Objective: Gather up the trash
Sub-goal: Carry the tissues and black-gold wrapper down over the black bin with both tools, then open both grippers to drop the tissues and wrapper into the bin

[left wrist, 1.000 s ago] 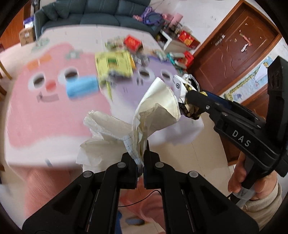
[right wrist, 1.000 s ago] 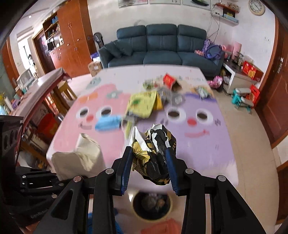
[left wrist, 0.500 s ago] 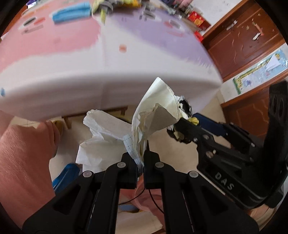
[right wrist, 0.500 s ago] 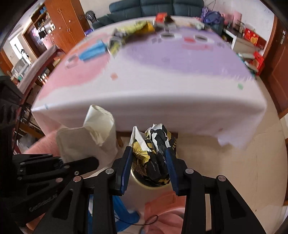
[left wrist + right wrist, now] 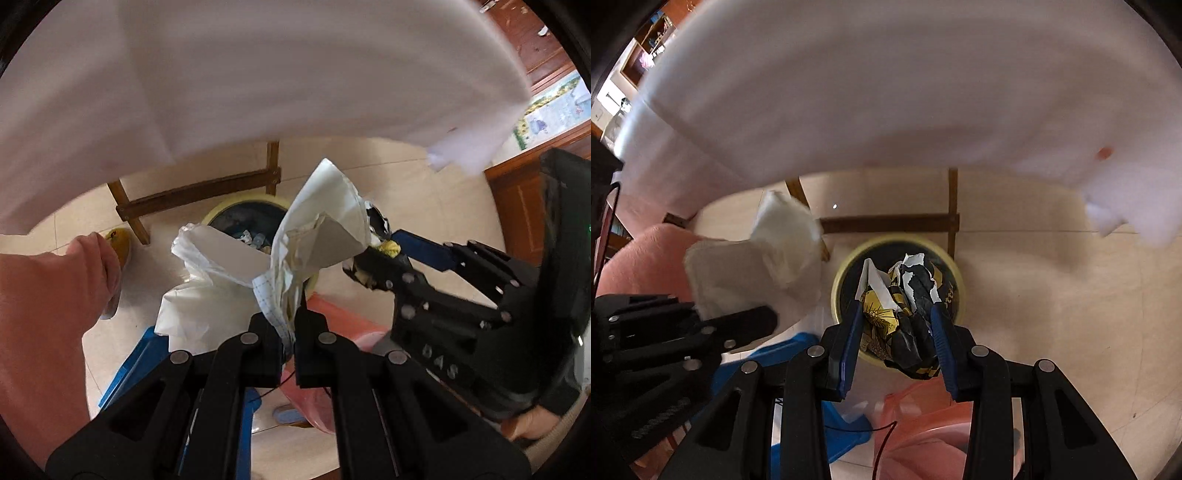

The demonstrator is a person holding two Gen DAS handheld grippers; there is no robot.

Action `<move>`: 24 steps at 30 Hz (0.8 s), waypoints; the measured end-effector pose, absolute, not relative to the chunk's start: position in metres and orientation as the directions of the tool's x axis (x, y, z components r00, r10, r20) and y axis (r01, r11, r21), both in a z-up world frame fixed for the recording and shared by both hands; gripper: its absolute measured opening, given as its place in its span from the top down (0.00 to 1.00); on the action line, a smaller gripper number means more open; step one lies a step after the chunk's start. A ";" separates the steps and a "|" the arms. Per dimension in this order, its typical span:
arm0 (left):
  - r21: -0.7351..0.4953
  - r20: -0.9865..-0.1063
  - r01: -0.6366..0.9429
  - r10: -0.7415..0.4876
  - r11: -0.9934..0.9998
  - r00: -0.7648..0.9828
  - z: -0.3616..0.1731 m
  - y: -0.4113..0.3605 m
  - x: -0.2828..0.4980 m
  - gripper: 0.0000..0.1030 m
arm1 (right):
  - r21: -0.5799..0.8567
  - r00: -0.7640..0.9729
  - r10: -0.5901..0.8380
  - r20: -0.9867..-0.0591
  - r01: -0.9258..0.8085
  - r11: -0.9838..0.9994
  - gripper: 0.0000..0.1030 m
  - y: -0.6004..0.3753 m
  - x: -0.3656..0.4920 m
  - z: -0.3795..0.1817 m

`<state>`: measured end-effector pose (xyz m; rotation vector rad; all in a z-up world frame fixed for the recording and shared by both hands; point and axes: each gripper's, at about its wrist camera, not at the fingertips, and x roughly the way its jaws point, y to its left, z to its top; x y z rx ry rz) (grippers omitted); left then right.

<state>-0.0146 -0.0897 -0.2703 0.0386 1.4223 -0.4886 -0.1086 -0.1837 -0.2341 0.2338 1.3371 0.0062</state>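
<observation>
White tablecloth (image 5: pixel 886 92) seen hanging over top of both views, edge blurred. Below it, brown wooden table legs (image 5: pixel 952 206) joined by crossbar (image 5: pixel 886 223). Floor (image 5: pixel 1052 295) covered with pale beige glossy tiles, daylight reflected on it. Brown wooden door (image 5: pixel 535 40) and coloured poster (image 5: pixel 554 110) seen at right in left view. Wooden shelves (image 5: pixel 646 48) seen at upper left in right view.

Crumpled white paper (image 5: pixel 236 291) hangs pinched beside a yellow-rimmed bin (image 5: pixel 846 273) on the floor; a scrunched black-and-gold wrapper (image 5: pixel 905 314) hovers directly above its opening.
</observation>
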 end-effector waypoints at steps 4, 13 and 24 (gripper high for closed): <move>-0.225 -0.963 0.341 -0.261 0.913 0.061 -0.296 -0.102 -0.011 0.99 | 0.195 0.211 0.164 -0.964 0.138 0.971 0.63 -0.187 -0.112 -0.262; -0.215 -0.971 0.305 -0.235 0.928 0.030 -0.329 -0.113 0.018 0.98 | 0.247 0.185 0.213 -0.959 0.186 0.951 0.56 -0.196 -0.077 -0.297; -0.216 -0.976 0.278 -0.204 0.936 -0.073 -0.362 -0.108 0.029 0.98 | 0.270 0.174 0.234 -0.956 0.225 0.936 0.46 -0.202 -0.062 -0.317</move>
